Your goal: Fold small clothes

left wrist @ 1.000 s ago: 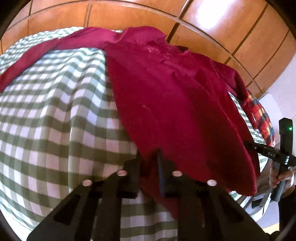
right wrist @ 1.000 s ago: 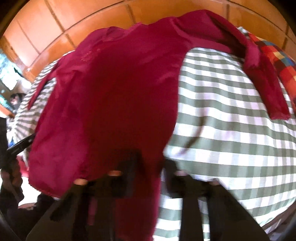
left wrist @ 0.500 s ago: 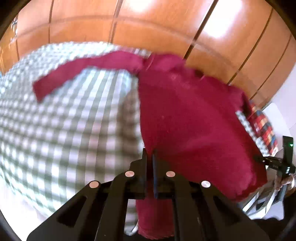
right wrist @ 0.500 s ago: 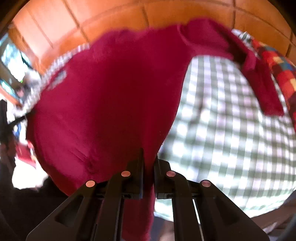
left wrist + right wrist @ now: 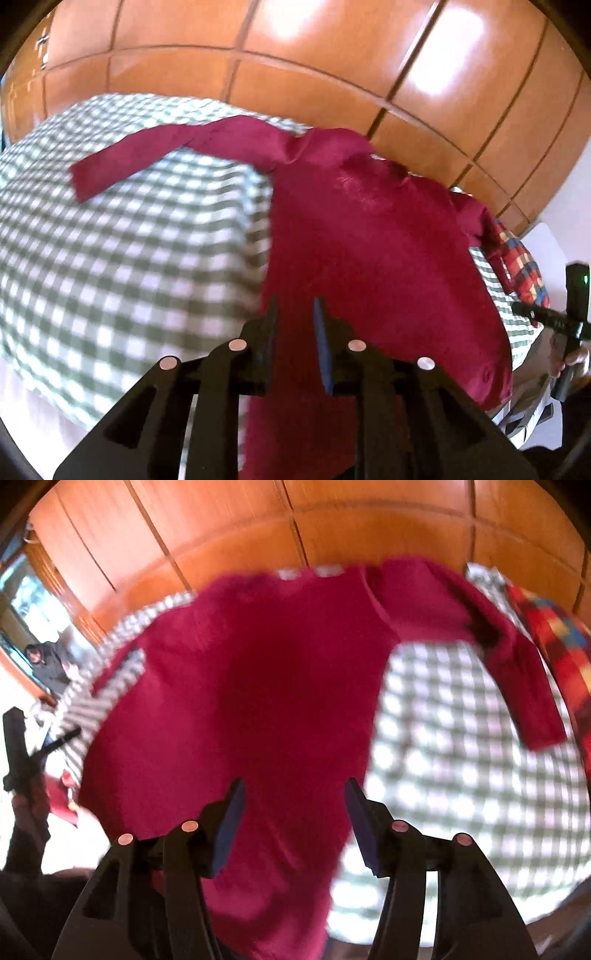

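Observation:
A dark red long-sleeved shirt [image 5: 369, 240] lies spread on a green-and-white checked cloth [image 5: 129, 240], its hem hanging over the near edge. My left gripper [image 5: 295, 314] is open over the hem's left corner, jaws a narrow gap apart, cloth between them but not pinched. My right gripper [image 5: 293, 794] is open wide over the same shirt [image 5: 258, 683] at the hem's right part. One sleeve [image 5: 166, 151] stretches left, the other sleeve [image 5: 517, 672] right. Both views are blurred.
Orange wooden cabinet doors [image 5: 332, 55] stand behind the checked surface [image 5: 461, 757]. A red multicoloured plaid item [image 5: 554, 638] lies at the far right; it also shows in the left wrist view [image 5: 521, 262]. A person [image 5: 48, 661] is in the far left background.
Both grippers were shut on the shirt's hem half a second ago and have opened, letting it go. Both have drawn back from the surface, so more of the shirt shows.

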A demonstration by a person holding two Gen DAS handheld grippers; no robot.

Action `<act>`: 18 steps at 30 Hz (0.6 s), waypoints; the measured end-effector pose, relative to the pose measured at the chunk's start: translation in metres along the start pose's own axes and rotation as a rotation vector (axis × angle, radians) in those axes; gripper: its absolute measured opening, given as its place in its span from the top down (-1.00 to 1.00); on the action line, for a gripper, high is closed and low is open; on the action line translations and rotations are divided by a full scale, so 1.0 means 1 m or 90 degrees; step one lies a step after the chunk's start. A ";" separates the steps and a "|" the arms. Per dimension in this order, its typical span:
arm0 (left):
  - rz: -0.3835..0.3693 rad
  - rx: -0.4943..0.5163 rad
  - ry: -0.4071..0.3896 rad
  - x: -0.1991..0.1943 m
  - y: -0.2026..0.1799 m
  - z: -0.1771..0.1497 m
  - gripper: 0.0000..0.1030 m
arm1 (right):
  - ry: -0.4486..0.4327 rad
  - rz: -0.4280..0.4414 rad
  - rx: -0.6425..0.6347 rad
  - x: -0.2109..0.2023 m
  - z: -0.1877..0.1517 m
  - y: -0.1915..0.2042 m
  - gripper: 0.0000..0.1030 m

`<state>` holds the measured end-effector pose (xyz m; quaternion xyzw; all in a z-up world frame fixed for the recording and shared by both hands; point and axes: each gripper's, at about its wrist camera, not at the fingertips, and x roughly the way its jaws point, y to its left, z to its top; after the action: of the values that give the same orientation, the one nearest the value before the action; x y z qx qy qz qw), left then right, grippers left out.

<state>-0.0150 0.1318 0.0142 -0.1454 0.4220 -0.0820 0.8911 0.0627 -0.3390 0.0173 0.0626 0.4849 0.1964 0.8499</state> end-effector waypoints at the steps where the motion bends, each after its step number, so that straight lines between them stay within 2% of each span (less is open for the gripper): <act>1: -0.011 0.001 0.003 0.007 -0.007 0.001 0.67 | -0.006 0.015 0.002 0.011 0.007 0.005 -0.06; 2: -0.021 0.008 0.008 0.016 -0.015 0.002 0.67 | -0.007 0.016 0.002 0.019 0.011 0.010 -0.06; 4: -0.007 0.028 0.022 0.026 -0.028 -0.002 0.67 | 0.015 0.012 0.008 0.039 0.010 0.014 -0.06; 7: 0.037 0.054 0.085 0.048 -0.036 -0.020 0.59 | 0.068 -0.061 0.026 0.064 -0.013 -0.003 -0.06; 9: 0.056 0.053 0.103 0.055 -0.032 -0.034 0.61 | 0.037 -0.027 0.051 0.054 -0.022 -0.015 -0.04; 12: 0.039 0.024 0.096 0.046 -0.026 -0.039 0.62 | 0.007 0.007 0.111 0.033 -0.028 -0.039 -0.04; 14: 0.028 0.005 0.091 0.041 -0.026 -0.035 0.60 | -0.040 -0.036 0.142 0.011 -0.026 -0.059 -0.04; 16: 0.019 -0.002 0.074 0.037 -0.028 -0.026 0.50 | -0.096 -0.122 0.190 -0.017 -0.023 -0.091 -0.04; 18: 0.013 0.002 0.060 0.038 -0.032 -0.018 0.37 | -0.130 -0.182 0.240 -0.036 -0.023 -0.122 -0.04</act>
<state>-0.0059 0.0878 -0.0132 -0.1356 0.4647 -0.0801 0.8714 0.0606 -0.4669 -0.0022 0.1706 0.4288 -0.0267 0.8867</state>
